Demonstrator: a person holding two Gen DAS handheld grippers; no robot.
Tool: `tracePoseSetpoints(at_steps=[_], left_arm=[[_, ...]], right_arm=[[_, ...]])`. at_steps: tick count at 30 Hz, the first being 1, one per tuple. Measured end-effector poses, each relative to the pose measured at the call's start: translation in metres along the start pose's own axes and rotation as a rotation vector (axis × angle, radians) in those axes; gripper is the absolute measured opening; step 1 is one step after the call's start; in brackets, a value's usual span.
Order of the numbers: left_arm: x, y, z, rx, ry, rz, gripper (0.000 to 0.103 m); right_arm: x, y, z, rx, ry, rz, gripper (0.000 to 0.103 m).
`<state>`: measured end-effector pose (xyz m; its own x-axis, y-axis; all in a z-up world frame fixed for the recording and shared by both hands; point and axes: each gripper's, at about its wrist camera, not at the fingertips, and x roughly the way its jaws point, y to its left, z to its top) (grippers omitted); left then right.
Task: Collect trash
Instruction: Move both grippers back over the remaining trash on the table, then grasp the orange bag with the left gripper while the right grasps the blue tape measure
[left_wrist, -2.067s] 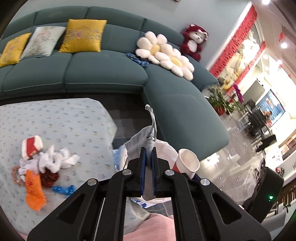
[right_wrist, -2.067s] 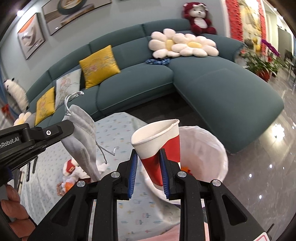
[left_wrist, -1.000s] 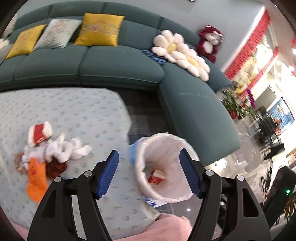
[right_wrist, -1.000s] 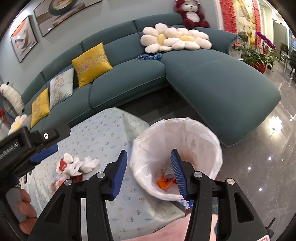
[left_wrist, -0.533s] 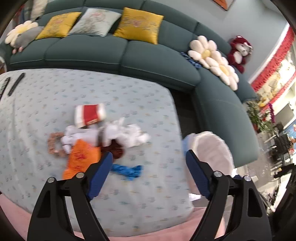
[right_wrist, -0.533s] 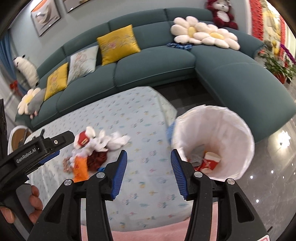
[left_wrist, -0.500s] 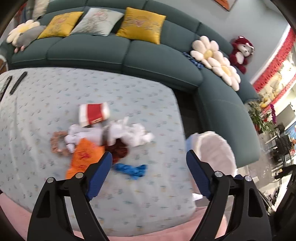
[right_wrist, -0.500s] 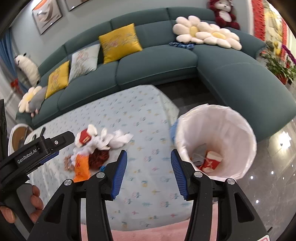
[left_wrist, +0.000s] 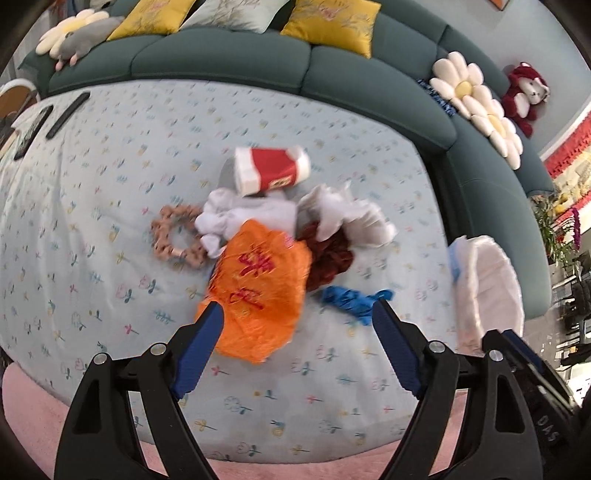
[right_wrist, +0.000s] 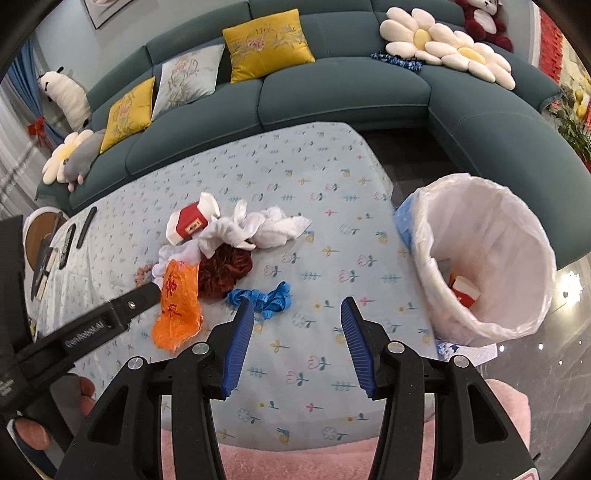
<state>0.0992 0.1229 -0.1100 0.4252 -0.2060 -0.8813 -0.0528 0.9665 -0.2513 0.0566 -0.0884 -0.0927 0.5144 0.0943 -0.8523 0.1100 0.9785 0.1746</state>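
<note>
A pile of trash lies on the flowered tablecloth (left_wrist: 92, 229): an orange plastic bag (left_wrist: 258, 288), a red-and-white paper cup (left_wrist: 271, 170) on its side, white tissues (left_wrist: 347, 214), a dark red scrunchie (left_wrist: 328, 258), a blue strip (left_wrist: 351, 299) and a beige ring (left_wrist: 173, 240). My left gripper (left_wrist: 295, 314) is open, low over the orange bag. My right gripper (right_wrist: 297, 310) is open and empty, just short of the blue strip (right_wrist: 262, 295). The white-lined bin (right_wrist: 487, 258) stands off the table's right edge and holds a red cup (right_wrist: 465, 291).
A teal sectional sofa (right_wrist: 332, 85) with yellow cushions and flower pillows runs behind the table. Remote controls (left_wrist: 66, 114) lie at the table's far left. A small round side table (right_wrist: 40, 236) stands at the left. A pink edge (right_wrist: 295, 458) lies below the near side.
Both grippers let their items fall into the bin, opened, and swung left from the bin to the trash pile. The left gripper has come down close over the orange bag.
</note>
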Motion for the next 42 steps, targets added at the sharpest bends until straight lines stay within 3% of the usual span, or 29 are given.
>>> tracePoseSetpoints(at_steps=[14,21,24,30,38,42], left_arm=[[0.069,0.025,-0.006,-0.031,0.135,0.058,0.078],[0.078,0.028,-0.005,-0.013,0.144,0.044,0.055],[0.072,0.031,-0.003,-0.009,0.137,0.014,0.035],[0.057,0.043,0.000,-0.028,0.128,-0.023,0.019],[0.042,0.047,0.009,-0.051,0.096,-0.029,0.018],[0.040,0.044,0.011,-0.049,0.091,-0.020,0.018]], right_arm=[[0.054,0.029,0.010,-0.036,0.093,0.020,0.048],[0.087,0.035,0.014,-0.047,0.148,0.003,0.048],[0.097,0.038,0.014,-0.057,0.164,0.003,0.048],[0.116,0.044,0.017,-0.064,0.181,-0.003,0.048],[0.150,0.044,0.013,-0.067,0.247,-0.010,0.048],[0.148,0.045,0.007,-0.095,0.237,-0.007,0.045]])
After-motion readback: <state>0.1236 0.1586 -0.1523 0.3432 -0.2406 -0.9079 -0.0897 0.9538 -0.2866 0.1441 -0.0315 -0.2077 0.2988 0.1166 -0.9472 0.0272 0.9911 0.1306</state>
